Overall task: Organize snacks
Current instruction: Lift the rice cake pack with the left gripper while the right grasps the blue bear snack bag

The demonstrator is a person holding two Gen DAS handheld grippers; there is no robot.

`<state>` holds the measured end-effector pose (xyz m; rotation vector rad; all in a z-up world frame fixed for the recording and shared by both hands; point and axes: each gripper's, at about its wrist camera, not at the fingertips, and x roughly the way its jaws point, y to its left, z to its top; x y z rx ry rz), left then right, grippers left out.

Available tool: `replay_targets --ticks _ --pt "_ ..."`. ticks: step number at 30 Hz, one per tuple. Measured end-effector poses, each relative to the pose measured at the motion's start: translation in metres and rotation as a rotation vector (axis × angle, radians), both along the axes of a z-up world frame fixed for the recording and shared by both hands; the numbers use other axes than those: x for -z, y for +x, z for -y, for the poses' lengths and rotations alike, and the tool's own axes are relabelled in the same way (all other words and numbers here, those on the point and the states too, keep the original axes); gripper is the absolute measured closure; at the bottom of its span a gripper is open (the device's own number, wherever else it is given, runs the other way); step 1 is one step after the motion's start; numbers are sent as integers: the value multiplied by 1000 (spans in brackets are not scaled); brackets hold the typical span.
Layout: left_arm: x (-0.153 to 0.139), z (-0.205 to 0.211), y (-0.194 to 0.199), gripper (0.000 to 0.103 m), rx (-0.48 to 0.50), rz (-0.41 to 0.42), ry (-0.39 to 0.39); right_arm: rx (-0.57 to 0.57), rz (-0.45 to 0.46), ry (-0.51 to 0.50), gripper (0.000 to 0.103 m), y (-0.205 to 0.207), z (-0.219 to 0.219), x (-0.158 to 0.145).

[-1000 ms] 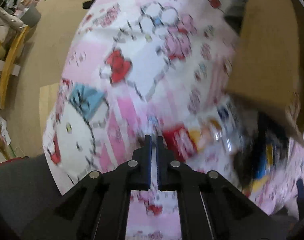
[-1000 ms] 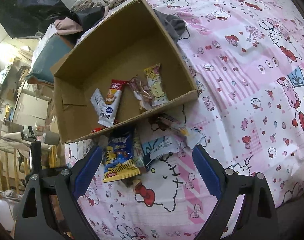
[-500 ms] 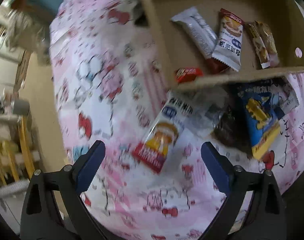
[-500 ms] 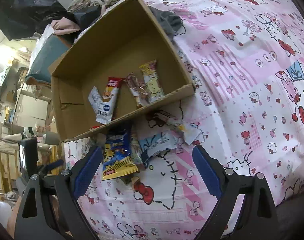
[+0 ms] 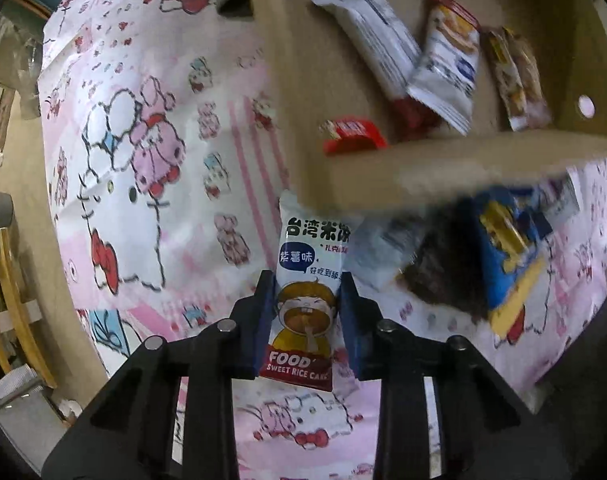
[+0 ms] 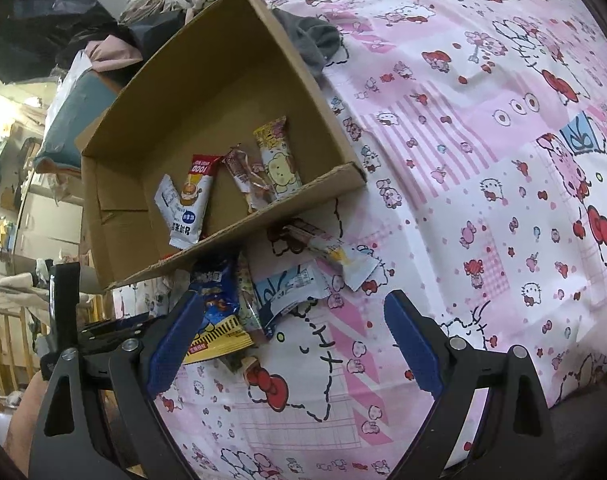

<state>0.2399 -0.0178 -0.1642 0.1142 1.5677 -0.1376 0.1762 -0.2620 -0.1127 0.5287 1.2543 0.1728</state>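
A white and red sweet rice cake packet (image 5: 308, 280) lies on the pink sheet just in front of the cardboard box (image 5: 423, 168). My left gripper (image 5: 306, 282) points down over it, jaws closing, with both blue pads against the packet's sides. Inside the box (image 6: 263, 222) lie several packets, among them a small red one (image 5: 351, 136) and a yellow bear one (image 6: 277, 160). A pile with a blue packet (image 6: 215, 300) sits against the box front. My right gripper (image 6: 293, 312) hangs open over that pile, holding nothing.
A pink cartoon-print sheet (image 6: 483, 208) covers the bed. A grey cloth (image 6: 311, 40) lies behind the box, with heaped clothes (image 6: 103, 48) beyond. The bed edge drops to a tan floor (image 5: 19, 168) on the left. A person's hand (image 6: 21, 408) shows low left.
My left gripper swung from the bare sheet to the box front, opened wide, then closed around the rice cake packet. The right gripper stayed where it was, open.
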Motion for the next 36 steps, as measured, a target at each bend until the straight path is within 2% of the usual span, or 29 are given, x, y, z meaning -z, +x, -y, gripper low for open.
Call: replay_targets --ticks 2,7,13,15,20,25,26,29,33,36 --pt "-9 10 -26 76 7 1 -3 -12 3 -8 9 0 -3 0" --pt "-17 21 -50 76 1 2 -8 -20 4 -18 9 0 -6 -1" --pt "-37 12 -81 76 -112 10 -41 -18 3 13 9 -3 -2 -2" --pt "-45 7 -95 76 -179 12 -86 -13 0 23 9 -4 -1 -2" --pt "-59 -8 -124 76 -267 84 -111 -41 -6 21 9 -2 -11 0" --pt "-60 -44 -124 76 -353 131 -151 -126 -25 51 9 3 -34 3" --pt "-57 -56 -114 76 -364 130 -160 -157 -33 61 9 5 -42 5" --pt "-60 -61 -104 76 -393 137 -175 -224 -47 79 9 12 -67 9" --pt "-58 -59 -99 76 -411 149 -194 -269 -69 -2 9 24 -101 22" --pt "-55 -61 -98 76 -423 142 -213 -363 -62 -125 9 25 -138 32"
